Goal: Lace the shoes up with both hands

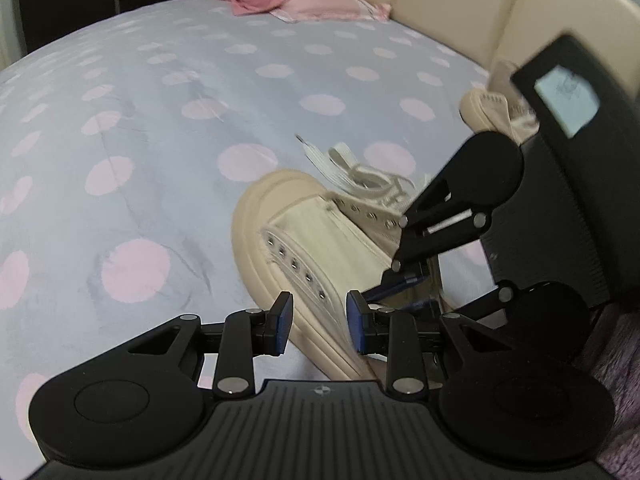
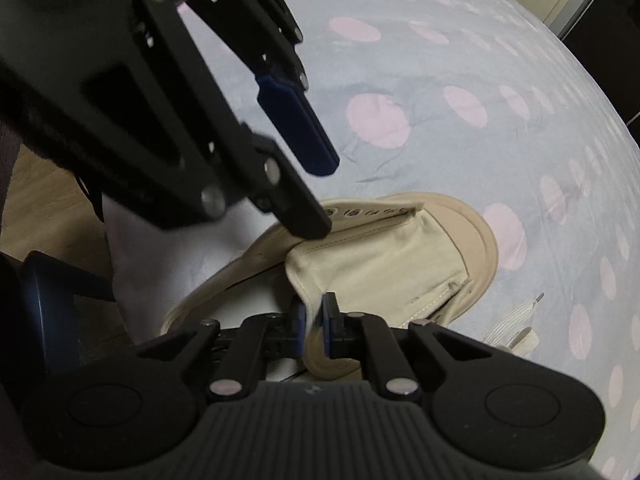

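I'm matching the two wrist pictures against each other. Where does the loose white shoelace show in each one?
Left wrist: the shoelace lies at centre, just beyond the shoe's toe.
Right wrist: the shoelace lies at lower right, beside the shoe.
Shared landmark: the beige shoe on the polka-dot bedsheet.

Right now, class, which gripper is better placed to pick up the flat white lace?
Left. The left gripper is open and empty over the beige canvas shoe, while the right gripper is shut on its tongue. The flat white lace lies past the toe.
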Tool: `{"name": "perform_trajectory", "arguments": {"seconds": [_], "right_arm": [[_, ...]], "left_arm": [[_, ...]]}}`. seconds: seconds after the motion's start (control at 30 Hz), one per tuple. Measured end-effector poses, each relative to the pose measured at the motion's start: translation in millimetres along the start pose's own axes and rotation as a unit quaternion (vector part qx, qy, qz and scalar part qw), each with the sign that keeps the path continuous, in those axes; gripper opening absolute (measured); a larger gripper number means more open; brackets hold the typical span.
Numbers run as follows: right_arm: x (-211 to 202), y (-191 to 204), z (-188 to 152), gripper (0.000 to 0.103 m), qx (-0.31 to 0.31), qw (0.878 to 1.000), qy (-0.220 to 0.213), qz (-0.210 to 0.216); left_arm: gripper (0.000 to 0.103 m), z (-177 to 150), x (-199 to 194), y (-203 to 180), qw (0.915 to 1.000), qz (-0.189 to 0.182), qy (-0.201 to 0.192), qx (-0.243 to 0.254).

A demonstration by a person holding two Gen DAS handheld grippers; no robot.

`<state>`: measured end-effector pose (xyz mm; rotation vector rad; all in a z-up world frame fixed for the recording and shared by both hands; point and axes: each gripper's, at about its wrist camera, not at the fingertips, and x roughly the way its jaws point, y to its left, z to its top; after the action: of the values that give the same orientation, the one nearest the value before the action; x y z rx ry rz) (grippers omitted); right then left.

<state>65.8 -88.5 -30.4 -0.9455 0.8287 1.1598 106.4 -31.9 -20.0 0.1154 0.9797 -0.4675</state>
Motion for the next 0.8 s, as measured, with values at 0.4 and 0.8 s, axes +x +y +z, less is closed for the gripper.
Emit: {"name": "perform_trajectory", "arguments": {"seconds": [0.4,0.8], "right_arm": [[-73,-25,-23,0.04,0.122,0.987,-0.092,-0.04],[-40,-61,-37,0.013,0.256,0.963,-0.07,-0.035]], "left_arm": [[0.027,-5,4,-3,0.9998,0.019,-0.003,-0.011],[0.008,-4,5,-2,0.9997,0.023,-0.005,-0.007]]}}
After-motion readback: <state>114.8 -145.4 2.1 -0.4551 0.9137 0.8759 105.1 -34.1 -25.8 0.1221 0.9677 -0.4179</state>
